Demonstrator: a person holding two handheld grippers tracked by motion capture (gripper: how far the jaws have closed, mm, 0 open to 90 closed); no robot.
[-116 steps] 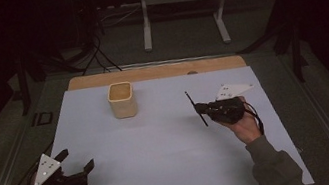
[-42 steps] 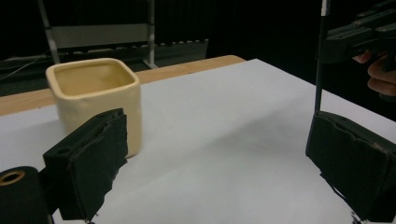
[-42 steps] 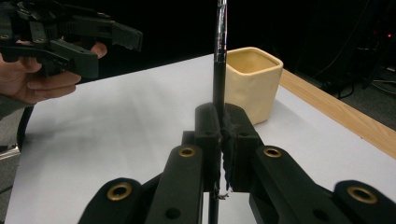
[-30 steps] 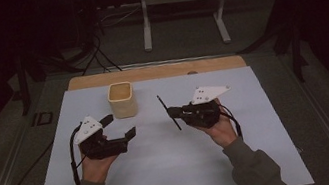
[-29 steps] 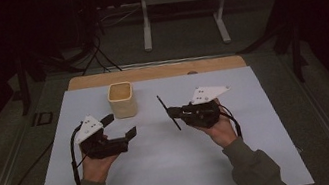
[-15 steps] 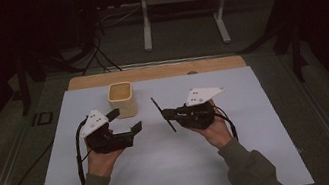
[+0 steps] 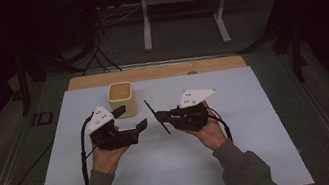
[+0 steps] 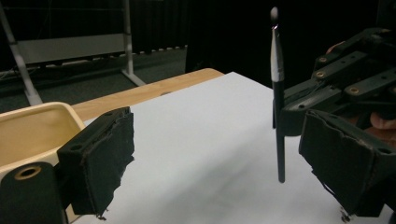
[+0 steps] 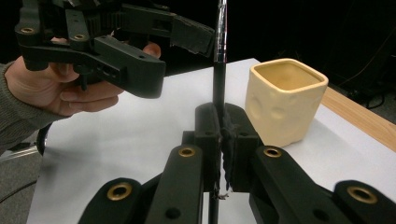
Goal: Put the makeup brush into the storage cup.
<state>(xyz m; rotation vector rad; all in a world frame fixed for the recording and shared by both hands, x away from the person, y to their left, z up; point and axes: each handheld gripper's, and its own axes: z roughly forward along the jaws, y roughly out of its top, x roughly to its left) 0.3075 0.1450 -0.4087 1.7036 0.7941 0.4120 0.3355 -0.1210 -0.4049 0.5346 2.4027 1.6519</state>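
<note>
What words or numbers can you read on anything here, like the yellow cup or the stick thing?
None: no words, numbers or signs can be read here.
The cream cup bears only round dents, no print.
The thin black brush has a pale band near its tip, with no letters that can be made out.
The white plates on the left gripper and right gripper show only small dark dots.

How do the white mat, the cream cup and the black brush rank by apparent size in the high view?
Largest to smallest, as they look in the high view:
1. white mat, far the largest.
2. cream cup and black brush, unsure: the brush, clamped in the right gripper, is longer but very thin, while the cup is bulkier.
</note>
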